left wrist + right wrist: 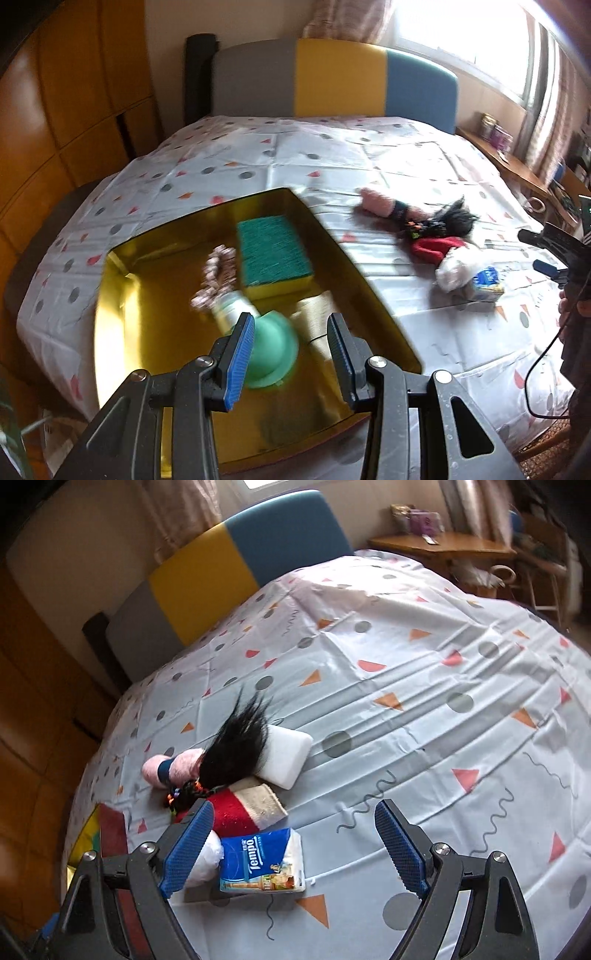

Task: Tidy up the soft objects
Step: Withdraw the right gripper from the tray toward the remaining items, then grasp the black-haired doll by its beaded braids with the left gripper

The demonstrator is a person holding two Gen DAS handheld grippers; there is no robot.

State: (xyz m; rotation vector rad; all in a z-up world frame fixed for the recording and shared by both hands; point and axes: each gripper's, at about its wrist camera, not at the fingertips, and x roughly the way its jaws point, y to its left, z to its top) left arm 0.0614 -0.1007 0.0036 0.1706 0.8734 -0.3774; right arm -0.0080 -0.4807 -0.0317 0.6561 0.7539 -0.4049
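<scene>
My left gripper (291,334) is open above the gold tray (147,332) on the bed. In the tray lie a green-and-yellow sponge (273,254), a patterned scrunchie (218,273) and a blurred mint-green object (269,350) between my fingers. My right gripper (295,838) is open over a Tempo tissue pack (262,860), which lies on the bed beside a white soft wad (205,860). Behind them lie a red-and-beige cloth (243,808), a black hairpiece (236,749), a pink plush (170,768) and a white sponge (284,757). The same pile shows in the left wrist view (436,240).
The bed has a white sheet (406,701) with dots and triangles and a grey, yellow and blue headboard (332,77). A wooden wardrobe (55,110) stands at the left. A wooden side table (443,546) with jars stands at the far right. A black cable (535,369) hangs off the bed's right edge.
</scene>
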